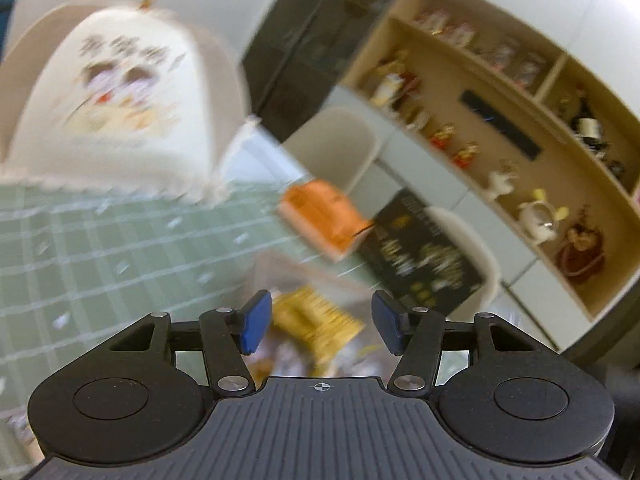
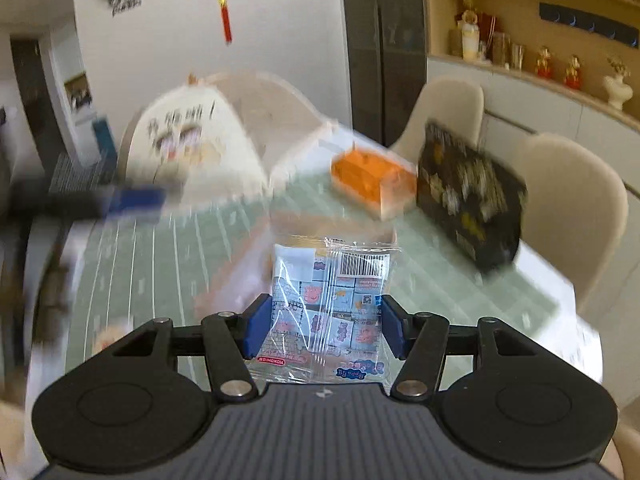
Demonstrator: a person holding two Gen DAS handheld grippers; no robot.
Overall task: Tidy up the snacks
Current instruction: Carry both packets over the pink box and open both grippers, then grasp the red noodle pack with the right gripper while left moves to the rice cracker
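My right gripper [image 2: 324,326] is shut on a clear Peppa Pig snack packet [image 2: 328,312] and holds it above the table, in front of a pale clear storage box [image 2: 240,280]. My left gripper [image 1: 320,322] is open and empty above the same box [image 1: 280,268], where a yellow snack packet [image 1: 316,320] and other blurred packets lie. The left gripper's blue finger also shows blurred at the left of the right wrist view [image 2: 136,200]. Both views are motion-blurred.
A green checked tablecloth [image 1: 100,260] covers the table. On it stand a white mesh food cover [image 2: 192,152], an orange box [image 2: 372,184] and a black printed bag [image 2: 472,200]. Beige chairs [image 2: 572,208] and wall shelves [image 1: 500,120] lie beyond.
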